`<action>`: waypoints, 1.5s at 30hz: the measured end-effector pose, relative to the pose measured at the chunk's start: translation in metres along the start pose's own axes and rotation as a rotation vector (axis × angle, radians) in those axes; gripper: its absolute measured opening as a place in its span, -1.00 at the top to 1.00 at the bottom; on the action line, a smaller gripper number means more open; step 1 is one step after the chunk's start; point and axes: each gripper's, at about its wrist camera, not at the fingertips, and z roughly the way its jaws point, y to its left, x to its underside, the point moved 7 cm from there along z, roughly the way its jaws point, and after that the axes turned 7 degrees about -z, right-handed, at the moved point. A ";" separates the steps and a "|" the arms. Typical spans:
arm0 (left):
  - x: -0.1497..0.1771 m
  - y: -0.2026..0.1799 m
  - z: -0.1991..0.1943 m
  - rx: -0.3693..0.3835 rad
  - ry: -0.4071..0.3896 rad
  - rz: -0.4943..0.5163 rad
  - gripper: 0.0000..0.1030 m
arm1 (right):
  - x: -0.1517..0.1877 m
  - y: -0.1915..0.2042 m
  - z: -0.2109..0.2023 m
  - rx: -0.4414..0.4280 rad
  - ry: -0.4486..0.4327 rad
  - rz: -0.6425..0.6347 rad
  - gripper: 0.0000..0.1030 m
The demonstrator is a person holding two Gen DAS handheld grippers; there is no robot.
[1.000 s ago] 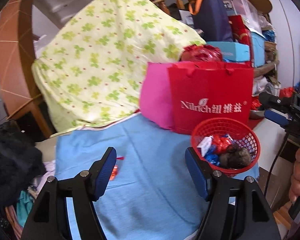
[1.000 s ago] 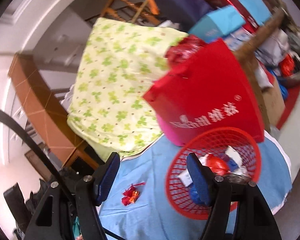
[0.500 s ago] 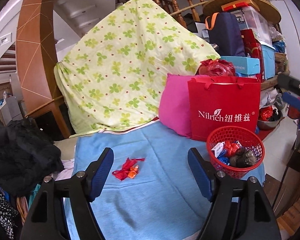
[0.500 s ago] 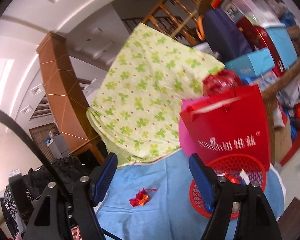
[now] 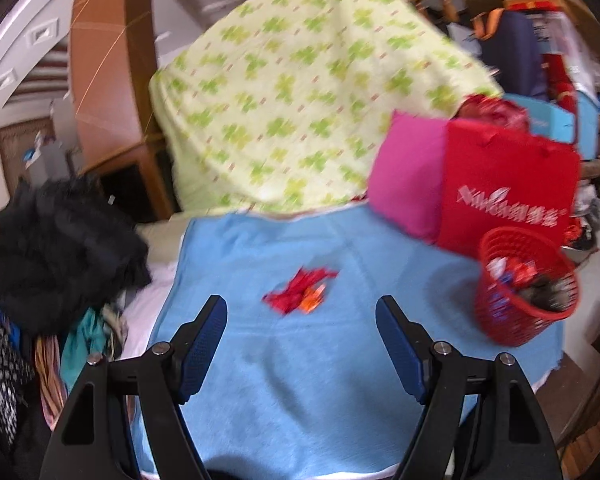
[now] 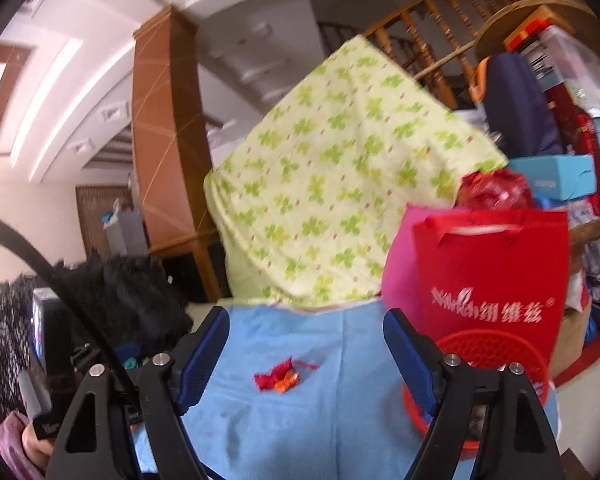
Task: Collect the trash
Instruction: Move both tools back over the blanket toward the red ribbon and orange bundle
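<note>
Left wrist view, red basket (image 5: pixel 516 320) holding wrappers (image 5: pixel 512 270)

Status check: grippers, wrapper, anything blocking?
Left gripper open, empty; right gripper open, empty. Red wrapper lies loose on blue cloth, ahead of the left gripper. Red basket to the right, holding trash. Nothing in the way.

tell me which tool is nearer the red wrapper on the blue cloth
Left, as far as these views show. The left tool is open with the red wrapper just ahead between its fingers. The right tool is open too, aimed at the wrapper from slightly farther back.
</note>
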 end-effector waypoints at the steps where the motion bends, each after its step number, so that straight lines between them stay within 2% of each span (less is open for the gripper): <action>1: 0.008 0.008 0.012 -0.018 0.024 -0.016 -0.50 | 0.009 0.003 0.010 -0.005 0.030 -0.002 -0.59; 5: 0.045 0.037 0.063 -0.072 0.128 -0.072 -0.50 | 0.053 0.012 0.049 -0.029 0.145 -0.006 -0.59; 9: 0.089 0.056 0.111 -0.097 0.225 -0.131 -0.50 | 0.114 0.018 0.095 -0.026 0.258 -0.069 -0.59; 12: 0.113 0.067 0.137 -0.126 0.242 -0.140 -0.50 | 0.162 0.012 0.127 0.013 0.341 -0.120 -0.59; 16: 0.136 0.075 0.161 -0.148 0.230 -0.100 -0.50 | 0.219 0.001 0.163 0.045 0.433 -0.179 -0.59; 23: 0.169 0.084 0.185 -0.112 0.239 -0.099 -0.50 | 0.278 -0.024 0.196 0.076 0.511 -0.210 -0.59; 25: 0.186 0.084 0.194 -0.104 0.277 -0.099 -0.50 | 0.298 -0.033 0.203 0.078 0.578 -0.171 -0.59; 26: 0.192 0.084 0.197 -0.105 0.297 -0.107 -0.51 | 0.301 -0.036 0.206 0.080 0.601 -0.153 -0.59; 28: 0.188 0.082 0.196 -0.089 0.278 -0.126 -0.53 | 0.297 -0.041 0.206 0.072 0.580 -0.120 -0.59; 32: 0.194 0.078 0.201 -0.121 0.275 -0.126 -0.88 | 0.303 -0.046 0.205 0.071 0.598 -0.096 -0.60; 38: 0.198 0.087 0.205 -0.108 0.284 -0.187 -0.99 | 0.302 -0.046 0.201 0.068 0.597 -0.097 -0.63; 45: 0.202 0.088 0.203 -0.121 0.247 -0.206 -1.00 | 0.303 -0.042 0.210 0.059 0.601 -0.104 -0.70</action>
